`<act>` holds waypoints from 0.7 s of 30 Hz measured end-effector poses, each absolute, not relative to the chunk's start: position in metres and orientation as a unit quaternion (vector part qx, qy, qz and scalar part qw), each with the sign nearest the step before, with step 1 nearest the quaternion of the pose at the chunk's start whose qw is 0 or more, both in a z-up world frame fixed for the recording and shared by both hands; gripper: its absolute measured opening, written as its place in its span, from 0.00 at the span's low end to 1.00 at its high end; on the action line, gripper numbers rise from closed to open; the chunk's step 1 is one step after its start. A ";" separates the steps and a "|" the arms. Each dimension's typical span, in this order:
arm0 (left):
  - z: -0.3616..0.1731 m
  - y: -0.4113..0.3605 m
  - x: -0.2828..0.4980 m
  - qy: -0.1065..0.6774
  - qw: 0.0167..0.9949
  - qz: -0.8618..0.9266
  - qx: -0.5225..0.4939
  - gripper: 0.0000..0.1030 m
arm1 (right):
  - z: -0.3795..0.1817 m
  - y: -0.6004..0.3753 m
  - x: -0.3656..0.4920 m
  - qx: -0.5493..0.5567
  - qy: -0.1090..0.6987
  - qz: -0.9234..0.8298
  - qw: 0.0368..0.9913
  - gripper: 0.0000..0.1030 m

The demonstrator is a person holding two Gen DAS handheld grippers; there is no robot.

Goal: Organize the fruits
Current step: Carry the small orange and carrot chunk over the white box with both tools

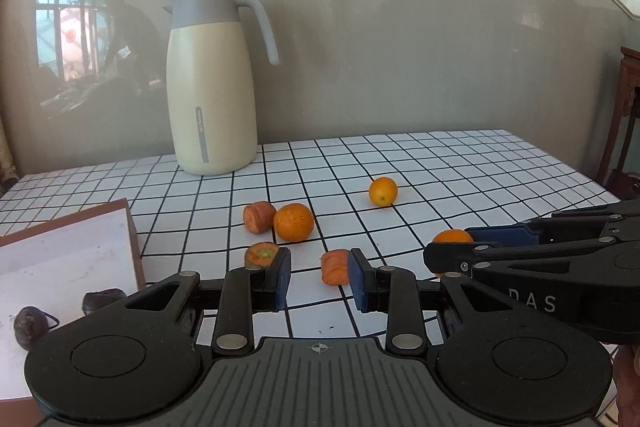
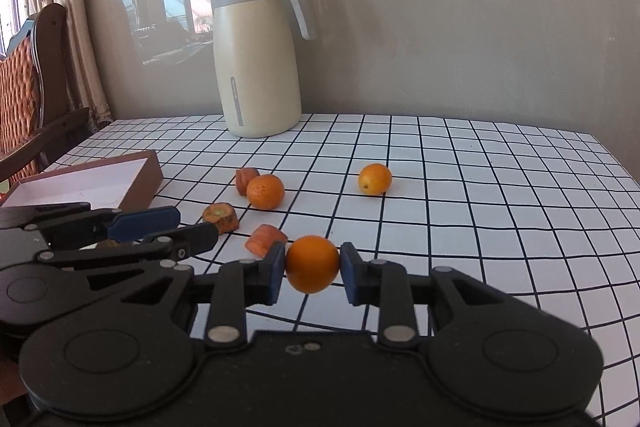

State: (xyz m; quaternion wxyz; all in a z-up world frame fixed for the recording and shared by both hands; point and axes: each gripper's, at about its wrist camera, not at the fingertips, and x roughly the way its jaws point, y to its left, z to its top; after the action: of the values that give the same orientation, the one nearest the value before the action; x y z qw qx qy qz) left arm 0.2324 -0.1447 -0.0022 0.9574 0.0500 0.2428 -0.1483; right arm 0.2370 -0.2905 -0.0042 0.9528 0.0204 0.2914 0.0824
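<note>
Checked white tablecloth point(image 1: 460, 163) is filling the left wrist view, open squares running to the far and right edges; left gripper point(image 1: 319, 281) is hanging with jaws drawn nearly together, gripping nothing; brown box point(image 1: 134, 239) is sitting at the left edge, grey wall behind. Right wrist view: right gripper point(image 2: 312, 269) is clenching an orange point(image 2: 312, 263) above the cloth; two oranges point(image 2: 265, 191) and carrot chunks point(image 2: 266, 239) are lying mid-table, cream jug point(image 2: 258, 67) is standing by the wall
</note>
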 end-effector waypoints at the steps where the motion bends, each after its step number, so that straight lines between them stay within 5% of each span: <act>1: 0.001 -0.141 0.229 0.241 0.958 -0.146 0.051 0.31 | -0.002 -0.287 0.233 0.019 0.288 0.084 0.954 0.21; 21: 0.019 -0.025 0.158 0.197 0.978 -0.060 0.025 0.31 | 0.031 -0.202 0.190 -0.010 0.225 0.169 0.959 0.21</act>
State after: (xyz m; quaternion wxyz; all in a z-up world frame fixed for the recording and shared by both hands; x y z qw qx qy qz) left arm 0.1576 -0.0251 0.0190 0.9783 0.0246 0.1968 -0.0601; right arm 0.1904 -0.2023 0.0306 0.9595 -0.0105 0.2251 0.1693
